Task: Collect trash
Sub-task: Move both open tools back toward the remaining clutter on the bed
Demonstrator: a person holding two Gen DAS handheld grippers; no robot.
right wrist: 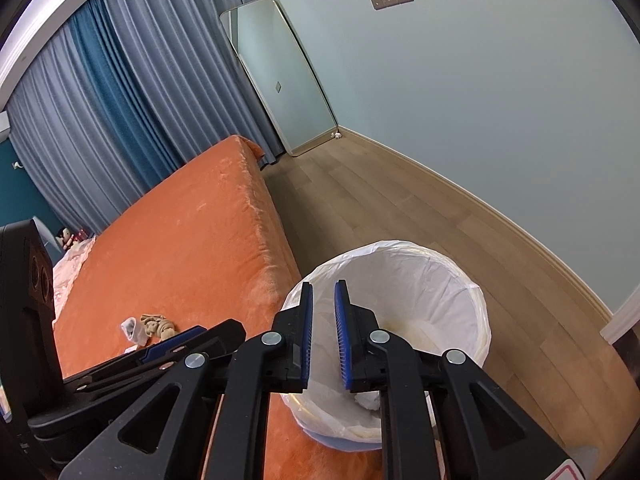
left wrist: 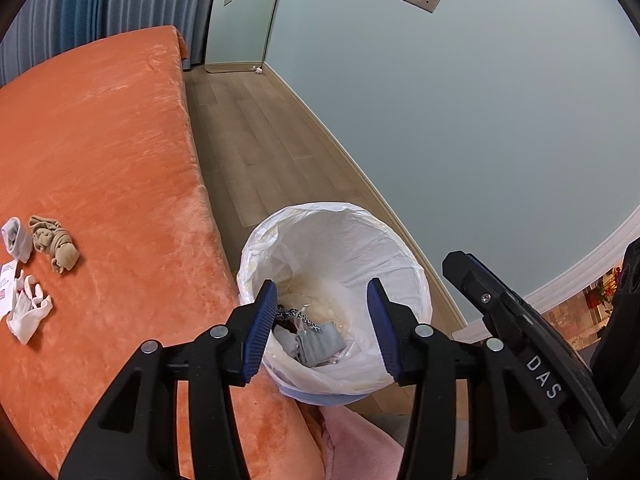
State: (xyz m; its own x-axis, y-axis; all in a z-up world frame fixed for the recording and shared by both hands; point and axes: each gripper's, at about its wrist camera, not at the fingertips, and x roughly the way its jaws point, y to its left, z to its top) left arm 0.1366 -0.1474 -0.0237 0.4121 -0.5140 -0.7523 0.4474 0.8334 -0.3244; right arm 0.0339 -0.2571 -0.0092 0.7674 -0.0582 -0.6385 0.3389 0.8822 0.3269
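Jaws spread, left gripper (left wrist: 322, 322) hiding part of bin (left wrist: 404, 264) contents.

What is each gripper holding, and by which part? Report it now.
Nothing is held. The left gripper is open above the lined trash bin, jaws empty. The right gripper has its jaws narrowly apart with nothing between them.

- The left wrist camera rides just behind the left gripper (left wrist: 322, 326), looking steeply down along its fingers, close above the lined bin (left wrist: 408, 264).
- The right wrist camera sits behind the right gripper (right wrist: 323, 334), tilted less steeply, the bin (right wrist: 460, 292) just past its fingertips.
- Both share the bin, the orange bed (left wrist: 104, 140) to the tools' left, floor (right wrist: 380, 208) and wall ahead.
- Each catches the other tool at its frame edge.
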